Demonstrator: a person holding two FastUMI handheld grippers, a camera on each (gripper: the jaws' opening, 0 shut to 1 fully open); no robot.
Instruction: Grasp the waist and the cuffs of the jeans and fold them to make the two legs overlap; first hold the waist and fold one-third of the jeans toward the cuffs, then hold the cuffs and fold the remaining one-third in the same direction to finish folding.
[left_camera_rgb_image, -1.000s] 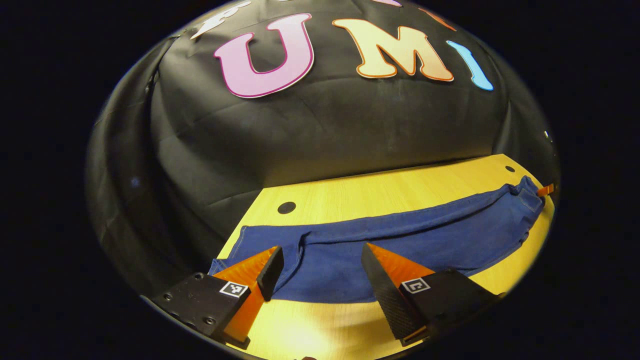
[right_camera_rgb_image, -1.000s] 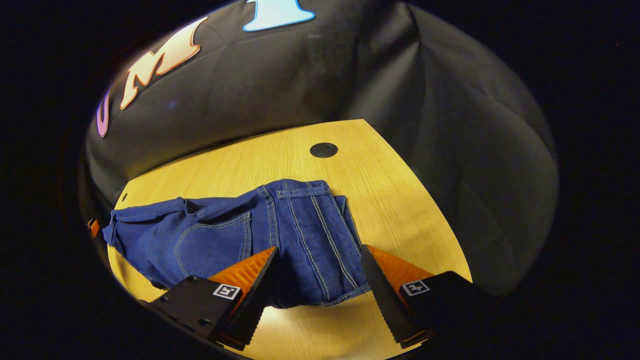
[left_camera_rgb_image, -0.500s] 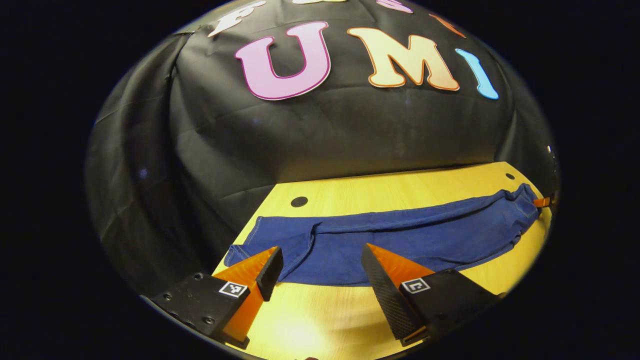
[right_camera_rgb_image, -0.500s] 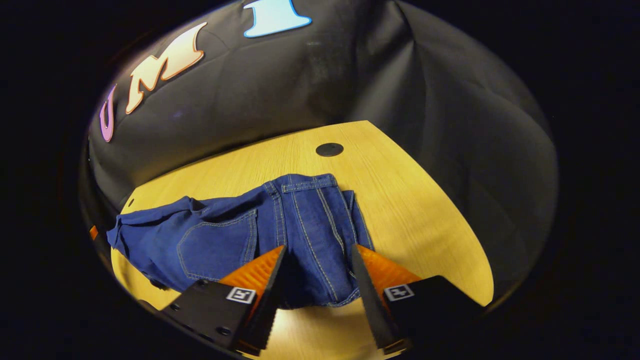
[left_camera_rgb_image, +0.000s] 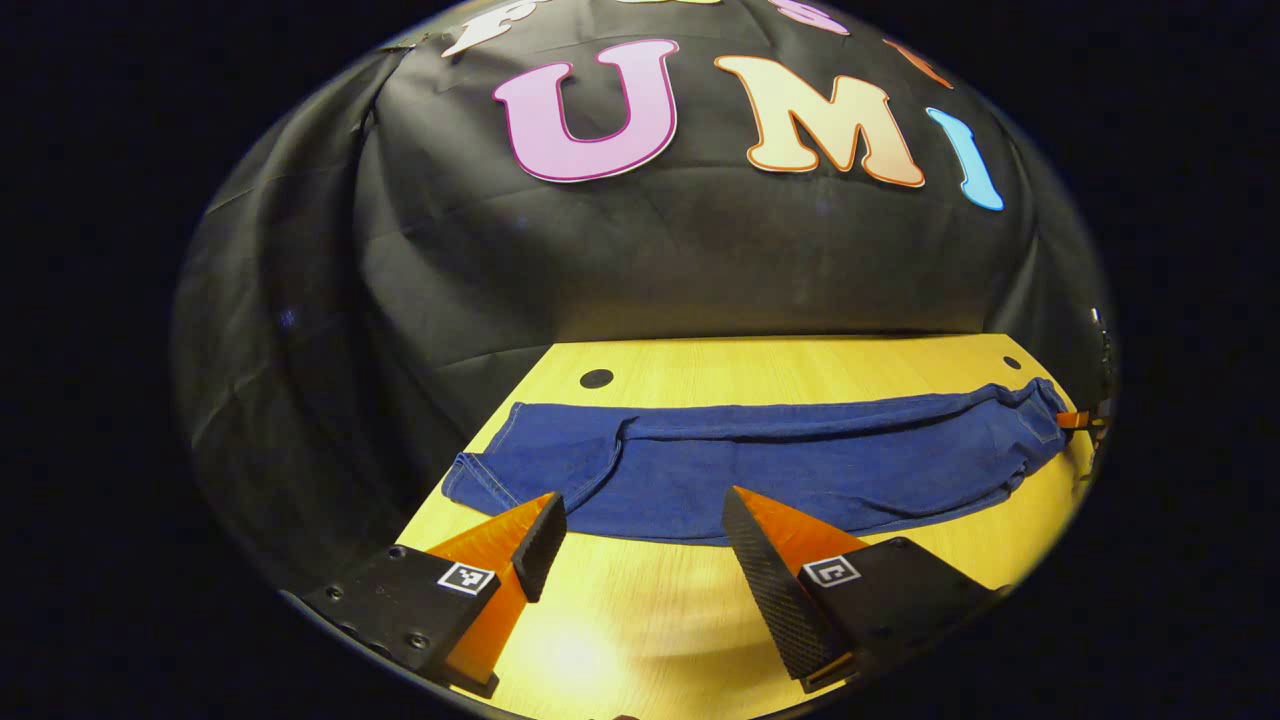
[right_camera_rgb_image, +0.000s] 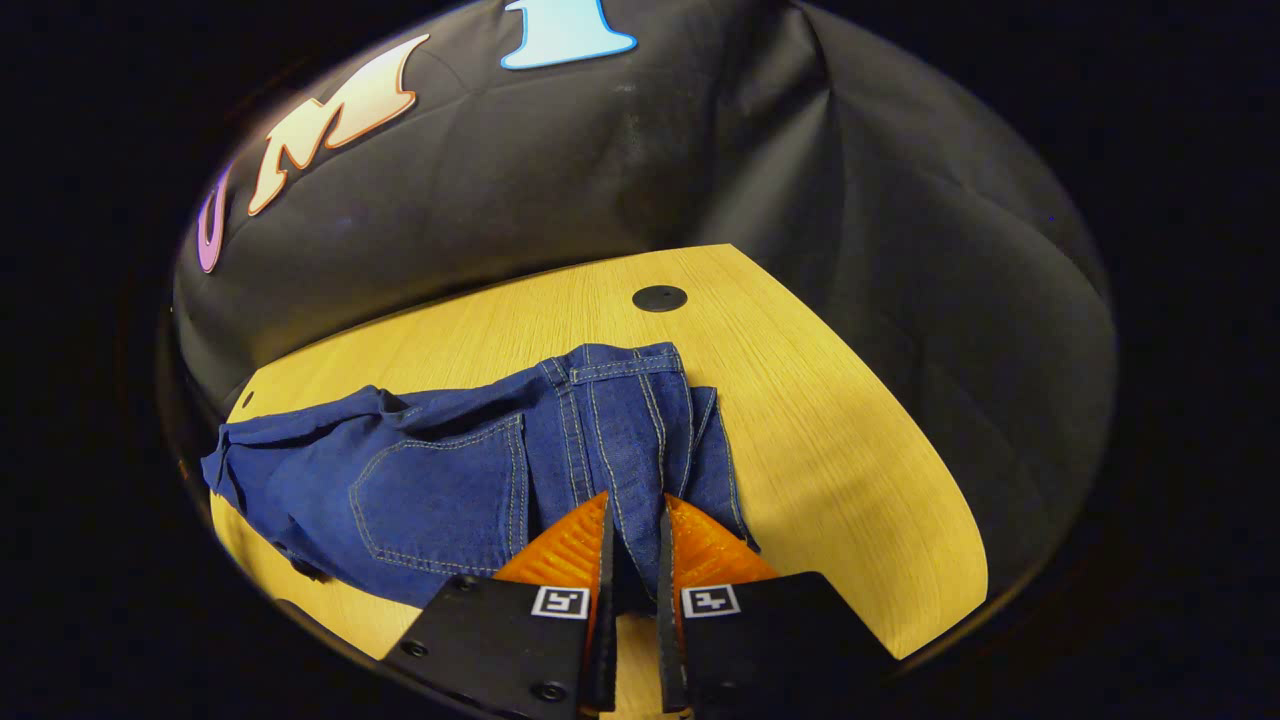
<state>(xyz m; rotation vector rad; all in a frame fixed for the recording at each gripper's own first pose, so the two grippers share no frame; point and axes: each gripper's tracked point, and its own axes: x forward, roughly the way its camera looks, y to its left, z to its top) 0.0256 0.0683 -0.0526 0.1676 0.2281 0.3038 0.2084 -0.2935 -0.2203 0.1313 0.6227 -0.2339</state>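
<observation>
Jeans (right_camera_rgb_image: 440, 480) lie stretched along the wooden bench (right_camera_rgb_image: 830, 400), waist end at the right and cuffs at the left; in the left gripper view they (left_camera_rgb_image: 760, 465) run as one long band across the bench (left_camera_rgb_image: 640, 620), with the cuffs (left_camera_rgb_image: 490, 475) nearest that tool.

At the waist (right_camera_rgb_image: 620, 420), the right tool (right_camera_rgb_image: 633, 550) has its fingers drawn close together with a ridge of denim between them, so it appears to be pinching the waistband edge. How many layers it has caught cannot be told. If only the top layer is pinched, lifting would peel the waist open instead of carrying the whole end, and the fold would come out lopsided. The grip also sits at the near edge of the waist, so the far corner may droop and drag.

The left tool (left_camera_rgb_image: 635, 540) is spread wide, hanging just short of the near hem, holding nothing. That is the bigger risk: if the right tool pulls before the left one bites on the cuffs, the whole garment could slide across the smooth bench rather than fold. Closing where it stands now would likely catch bare bench or only the hem's lip.

A wrinkle near the cuffs (left_camera_rgb_image: 615, 460) suggests the cloth is already bunched there; folding over it could trap the crease.
</observation>
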